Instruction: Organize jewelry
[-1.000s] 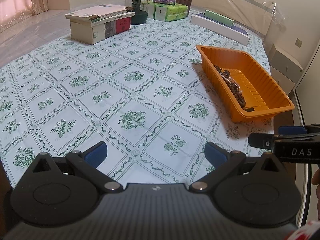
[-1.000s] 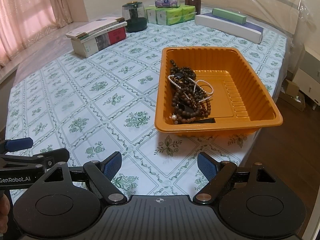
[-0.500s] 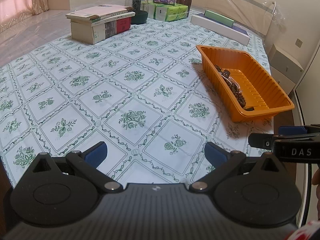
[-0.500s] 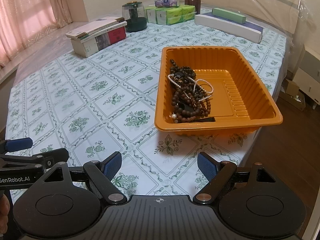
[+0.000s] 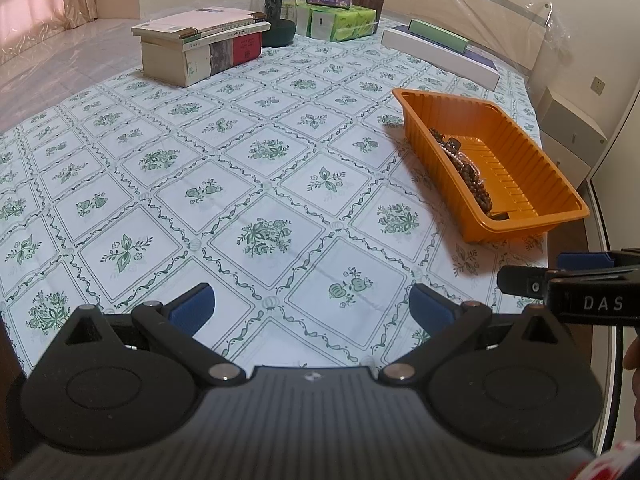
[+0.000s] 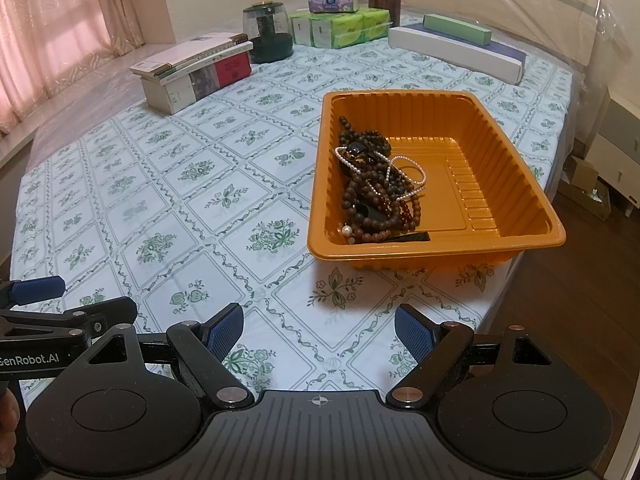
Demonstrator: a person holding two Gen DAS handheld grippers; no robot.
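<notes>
Floral-clothed table point(image 6: 168, 184) bearing orange tray point(image 6: 516, 184) of tangled bead jewelry point(image 6: 372, 192), with left hand-held gripper point(image 5: 312, 306) and right hand-held gripper point(image 6: 319, 330) gaping wide, empty, near tray.

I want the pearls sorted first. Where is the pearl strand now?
In the right wrist view, the pearl strand lies inside the orange tray, draped over the brown bead pile along its left wall.
</notes>
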